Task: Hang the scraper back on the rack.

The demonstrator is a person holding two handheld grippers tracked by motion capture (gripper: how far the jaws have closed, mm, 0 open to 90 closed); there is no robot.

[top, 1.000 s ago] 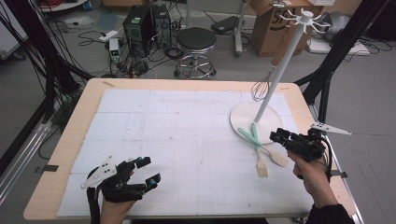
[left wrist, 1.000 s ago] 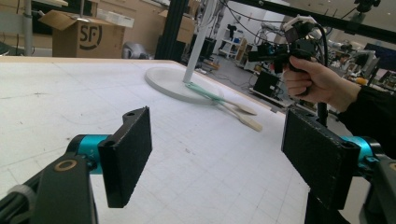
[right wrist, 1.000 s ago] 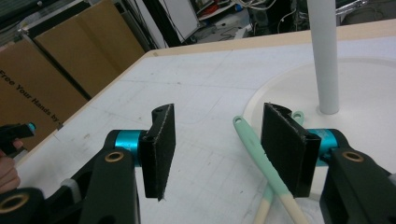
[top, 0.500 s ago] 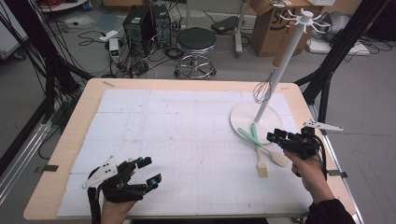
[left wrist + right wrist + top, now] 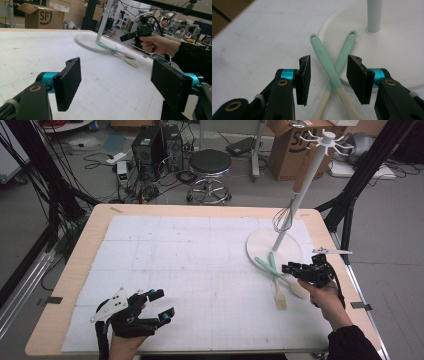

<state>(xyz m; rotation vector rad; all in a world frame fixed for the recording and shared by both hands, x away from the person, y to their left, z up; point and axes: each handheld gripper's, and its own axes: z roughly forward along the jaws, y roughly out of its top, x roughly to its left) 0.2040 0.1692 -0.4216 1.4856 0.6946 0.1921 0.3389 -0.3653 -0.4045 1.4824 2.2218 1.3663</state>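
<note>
The right tool (image 5: 328, 81) hangs low over 2 crossed utensils with mint-green handles and pale wooden ends, its jaws parted and empty, one on each side of the crossing point. The uppermost mint-handled utensil (image 5: 325, 61) runs between the jaws; the second mint-handled utensil (image 5: 344, 53) passes under it, and its hanging hole rests on the round white base of the hook stand (image 5: 260, 247). In the high view both utensils lie at the near edge of that base, at the right of the white gridded mat on the wooden table (image 5: 75, 270). A wire whisk (image 5: 281, 217) already hangs beside the stand's pole.

This looks like the approach to a pick-up, probably to hang a utensil on the stand. The next move calls for lowering until the jaws flank the top handle alone, then closing without catching the one beneath.

The left tool (image 5: 157, 305) rests wide open and empty at the near left of the table.
</note>
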